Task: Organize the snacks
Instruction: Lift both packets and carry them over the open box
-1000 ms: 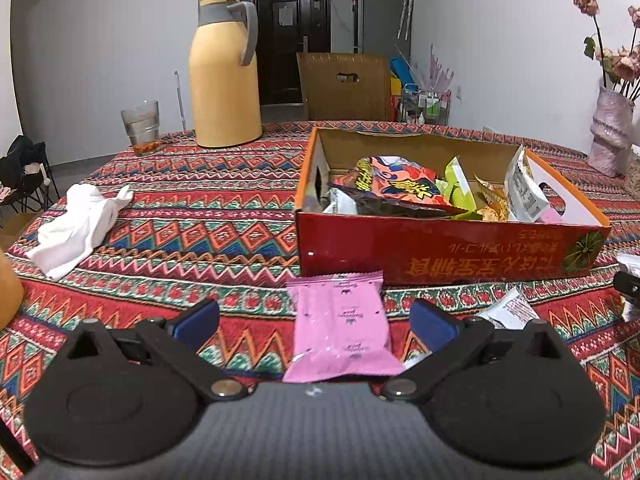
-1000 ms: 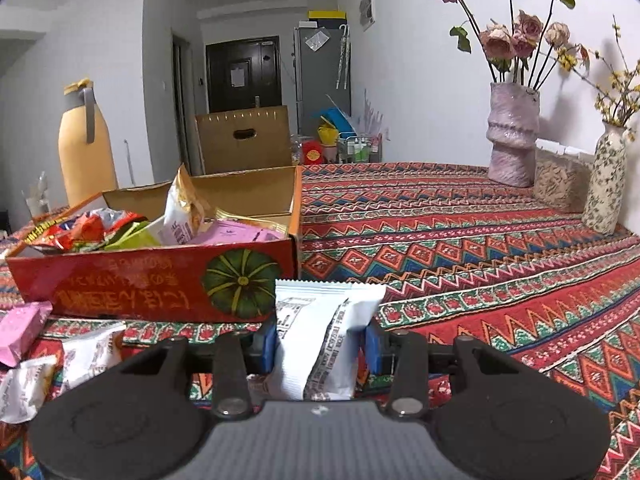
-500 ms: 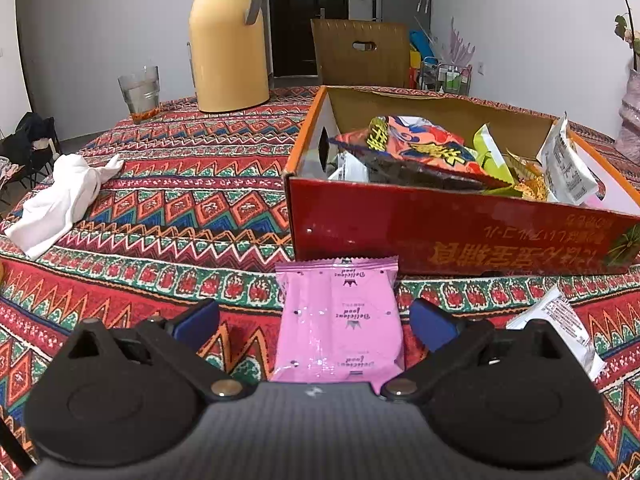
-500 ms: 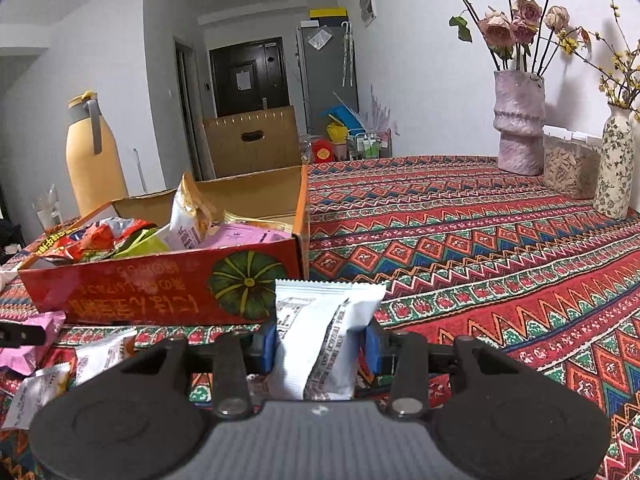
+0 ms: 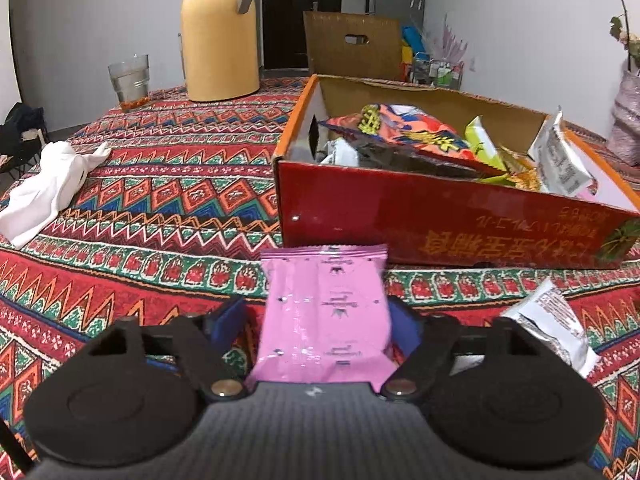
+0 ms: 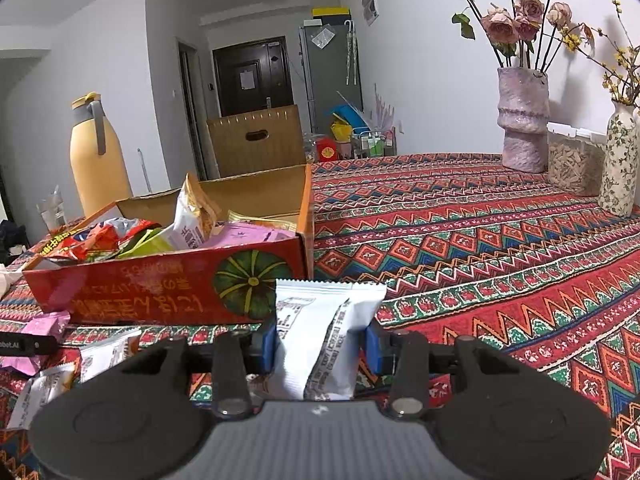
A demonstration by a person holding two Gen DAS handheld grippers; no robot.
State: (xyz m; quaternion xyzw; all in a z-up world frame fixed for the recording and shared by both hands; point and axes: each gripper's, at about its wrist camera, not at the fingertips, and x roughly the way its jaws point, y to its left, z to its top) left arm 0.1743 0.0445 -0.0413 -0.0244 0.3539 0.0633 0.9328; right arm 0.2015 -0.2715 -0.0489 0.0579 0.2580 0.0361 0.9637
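Snacks, two in the grippers: a pink packet [image 5: 326,316] lies flat on the patterned tablecloth [image 5: 160,200] between the jaws of the left gripper [image 5: 320,320]. Those jaws have just been closing. The right pad looks to touch the packet's edge, while the left pad stands just clear, so no grip yet. The right gripper [image 6: 320,346] is clamped narrow on a white packet [image 6: 324,336], both blue pads pressing its sides, the packet upright between them.

Loose white packets [image 6: 60,376] lie on the cloth near the table's front edge, left of the right gripper.

Just beyond the grippers stands the red cardboard box [image 5: 440,228], open-topped, with mixed snack bags [image 5: 400,128] piled inside.

Farther, toward the left edge: a white cloth [image 5: 48,184], a drinking glass [image 5: 129,80] and a yellow thermos jug [image 5: 220,36].

At the far right edge: a pink vase with dried roses [image 6: 522,120], a clear container [image 6: 572,156] and a floral vase [image 6: 622,160].
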